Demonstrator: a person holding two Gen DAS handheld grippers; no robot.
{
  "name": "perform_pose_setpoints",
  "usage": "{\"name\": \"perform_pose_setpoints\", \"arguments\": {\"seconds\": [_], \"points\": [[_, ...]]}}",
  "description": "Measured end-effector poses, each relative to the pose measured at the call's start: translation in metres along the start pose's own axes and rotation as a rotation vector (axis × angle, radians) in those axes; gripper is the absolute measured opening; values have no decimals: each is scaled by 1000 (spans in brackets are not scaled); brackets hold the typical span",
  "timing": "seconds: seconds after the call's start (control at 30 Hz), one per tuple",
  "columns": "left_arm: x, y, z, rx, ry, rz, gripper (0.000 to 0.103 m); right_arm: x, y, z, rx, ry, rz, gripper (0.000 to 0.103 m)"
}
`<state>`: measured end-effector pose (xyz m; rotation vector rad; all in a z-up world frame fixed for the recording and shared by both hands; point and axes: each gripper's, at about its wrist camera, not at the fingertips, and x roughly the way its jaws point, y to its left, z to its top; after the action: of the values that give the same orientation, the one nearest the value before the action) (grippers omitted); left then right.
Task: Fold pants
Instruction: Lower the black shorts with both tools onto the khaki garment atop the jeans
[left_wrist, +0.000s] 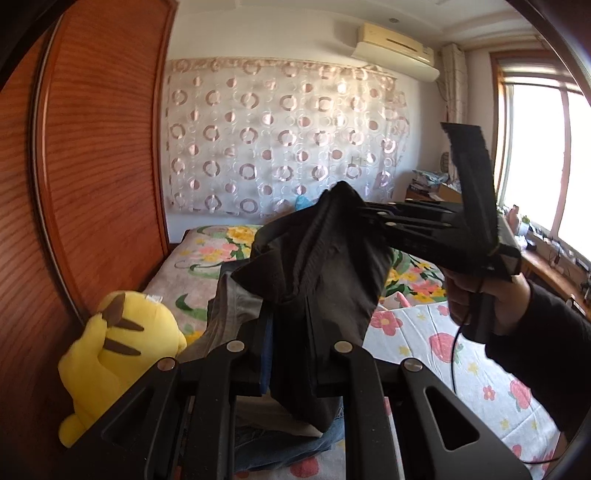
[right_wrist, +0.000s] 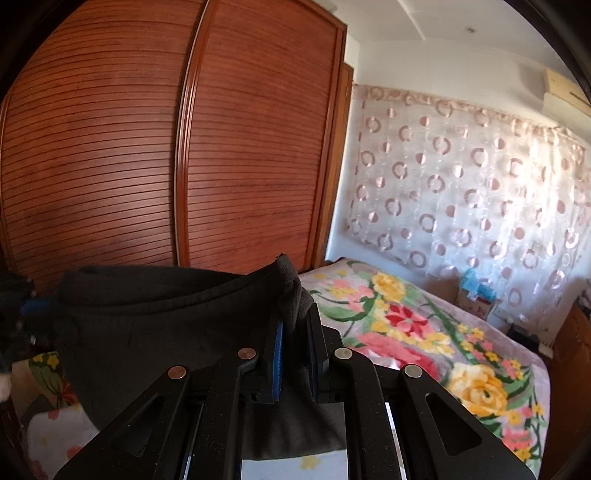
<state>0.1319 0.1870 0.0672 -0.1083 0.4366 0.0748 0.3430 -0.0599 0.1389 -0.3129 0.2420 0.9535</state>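
My left tool (left_wrist: 291, 332) is clamped on a bunched fold of the black pants (left_wrist: 325, 258), the cloth pinched between its blue pads. My right tool (right_wrist: 295, 328) grips the waistband edge of the same pants the same way, and they sag in a dark curve to its left. Both tools hold the garment up above the bed (left_wrist: 424, 332), with its flowered sheet. A yellow plush toy (left_wrist: 118, 354) sits by the wooden wardrobe (right_wrist: 147, 147). A patterned curtain (left_wrist: 280, 136) hangs on the far wall.

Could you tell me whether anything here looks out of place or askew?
The black pants hang bunched and twisted between the left gripper and right gripper, both clamped on them. Otherwise nothing stands out.
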Motion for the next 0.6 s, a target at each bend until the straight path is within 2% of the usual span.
{"name": "perform_pose_setpoints", "arguments": {"seconds": [0.2, 0.43, 0.6], "points": [[-4, 9, -8, -33, -4, 17, 16, 19, 0, 9, -15, 19, 32, 11], [1, 12, -15, -62, 9, 28, 16, 24, -3, 12, -24, 42, 45, 11], [-5, 15, -19, -93, 1, 37, 16, 21, -3, 17, -18, 20, 75, 11]]}}
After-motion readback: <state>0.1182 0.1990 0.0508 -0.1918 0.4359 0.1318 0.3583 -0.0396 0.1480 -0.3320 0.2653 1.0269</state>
